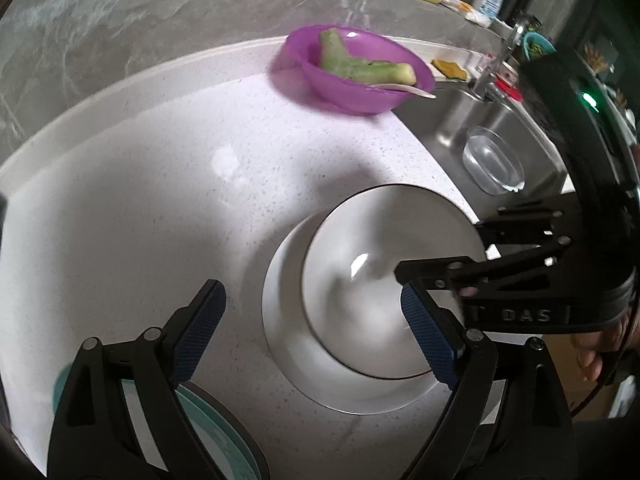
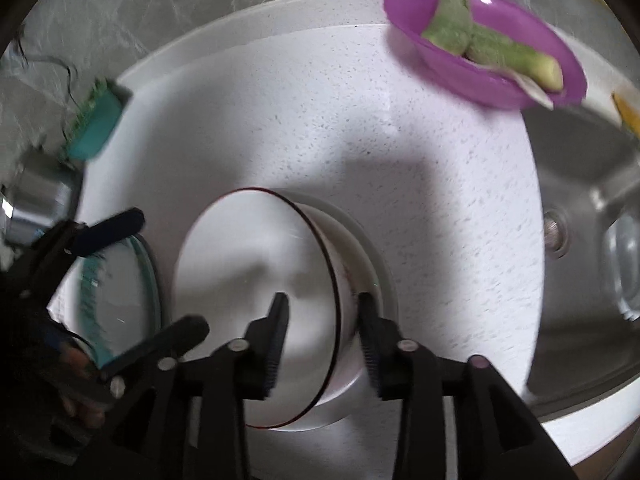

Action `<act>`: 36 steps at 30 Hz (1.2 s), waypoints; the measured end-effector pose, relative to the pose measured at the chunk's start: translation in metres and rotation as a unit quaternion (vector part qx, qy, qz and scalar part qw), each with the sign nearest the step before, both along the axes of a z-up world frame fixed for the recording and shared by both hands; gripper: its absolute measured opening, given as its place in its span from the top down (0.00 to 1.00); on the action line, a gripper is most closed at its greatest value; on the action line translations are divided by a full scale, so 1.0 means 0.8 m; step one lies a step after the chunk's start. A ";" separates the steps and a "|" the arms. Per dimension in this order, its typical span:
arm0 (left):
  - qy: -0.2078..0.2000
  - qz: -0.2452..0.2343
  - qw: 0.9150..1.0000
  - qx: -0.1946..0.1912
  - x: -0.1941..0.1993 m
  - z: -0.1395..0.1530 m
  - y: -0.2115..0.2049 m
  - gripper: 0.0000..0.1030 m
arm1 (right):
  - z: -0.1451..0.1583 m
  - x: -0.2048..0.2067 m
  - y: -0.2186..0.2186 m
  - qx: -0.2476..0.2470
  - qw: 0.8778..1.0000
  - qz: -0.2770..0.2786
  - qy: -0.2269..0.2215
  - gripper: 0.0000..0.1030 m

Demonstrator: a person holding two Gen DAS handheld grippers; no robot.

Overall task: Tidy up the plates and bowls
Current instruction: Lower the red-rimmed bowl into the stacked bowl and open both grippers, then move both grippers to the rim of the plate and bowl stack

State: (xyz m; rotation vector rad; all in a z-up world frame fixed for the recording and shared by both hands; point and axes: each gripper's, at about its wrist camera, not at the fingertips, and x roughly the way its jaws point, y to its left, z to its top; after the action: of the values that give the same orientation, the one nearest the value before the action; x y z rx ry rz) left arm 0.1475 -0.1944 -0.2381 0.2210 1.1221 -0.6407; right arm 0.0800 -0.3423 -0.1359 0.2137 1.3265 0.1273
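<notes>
We are straddling the white bowl's rim with the right gripper, jaws parted, not pinching. Bowl is sitting nested on the white plate. Left gripper hovering spread wide. Withdraw straight up, judging clearance.

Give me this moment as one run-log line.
step: white bowl set on white plate | right gripper: open, astride bowl rim | left gripper: open, empty | purple bowl: untouched

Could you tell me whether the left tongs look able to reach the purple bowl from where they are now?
Probably yes: the left tongs are open, and only bare countertop lies between them and the purple bowl.
</notes>
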 end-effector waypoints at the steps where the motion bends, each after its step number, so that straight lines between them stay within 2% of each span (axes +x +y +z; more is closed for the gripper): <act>1: 0.003 0.002 1.000 -0.002 0.001 0.000 0.002 0.13 | 0.000 -0.002 0.000 -0.001 1.000 0.001 -0.005 0.60; 4: 0.008 0.005 1.000 -0.008 0.001 0.000 0.006 0.13 | 0.003 -0.008 -0.003 0.013 1.000 -0.006 -0.021 0.56; 8: 0.026 0.012 1.000 -0.007 0.003 -0.008 0.009 0.13 | 0.006 -0.018 -0.007 0.036 0.998 -0.016 -0.044 0.45; 13: 0.029 0.018 0.999 -0.002 0.005 -0.013 0.010 0.13 | 0.009 -0.024 0.003 0.013 0.999 -0.006 -0.051 0.44; 15: 0.033 0.018 0.999 0.000 0.005 -0.016 0.009 0.13 | 0.007 -0.026 -0.004 0.032 0.998 -0.019 -0.052 0.43; 18: 0.042 0.020 0.999 0.003 0.005 -0.023 0.008 0.13 | 0.001 -0.026 -0.028 0.100 0.992 -0.061 -0.042 0.45; 19: 0.043 0.021 0.999 0.001 0.005 -0.024 0.008 0.13 | 0.002 -0.025 -0.029 0.095 0.993 -0.056 -0.042 0.47; 22: 0.039 0.021 0.999 0.006 0.005 -0.027 0.006 0.13 | 0.006 -0.022 -0.007 0.024 0.999 -0.008 -0.046 0.51; 23: 0.038 0.022 0.999 0.010 0.006 -0.029 0.005 0.13 | 0.008 -0.022 0.001 0.002 0.999 0.005 -0.049 0.51; 24: 0.039 0.023 0.999 0.015 0.007 -0.032 0.004 0.13 | 0.011 -0.023 0.010 -0.027 0.998 0.021 -0.055 0.56; 26: 0.047 0.031 0.998 0.021 0.011 -0.040 0.006 0.13 | 0.013 -0.023 0.022 -0.077 0.994 0.040 -0.070 0.55; 29: 0.051 0.031 0.998 0.025 0.011 -0.046 0.005 0.13 | 0.013 -0.023 0.028 -0.105 0.990 0.052 -0.077 0.57; 32: 0.047 0.037 0.997 0.039 0.014 -0.052 0.003 0.13 | 0.015 -0.020 0.021 -0.096 0.992 0.045 -0.074 0.57; 33: 0.049 0.039 0.997 0.042 0.016 -0.055 0.004 0.13 | 0.015 -0.019 0.018 -0.082 0.993 0.041 -0.073 0.47; 36: 0.057 0.042 0.996 0.046 0.018 -0.063 0.003 0.13 | 0.018 -0.022 -0.004 0.013 0.997 0.013 -0.071 0.26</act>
State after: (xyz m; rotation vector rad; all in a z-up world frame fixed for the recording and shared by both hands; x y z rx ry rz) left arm 0.1620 -0.1920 -0.2886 0.2169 1.2655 -0.5324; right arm 0.0622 -0.3458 -0.1215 0.2065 1.1869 0.1788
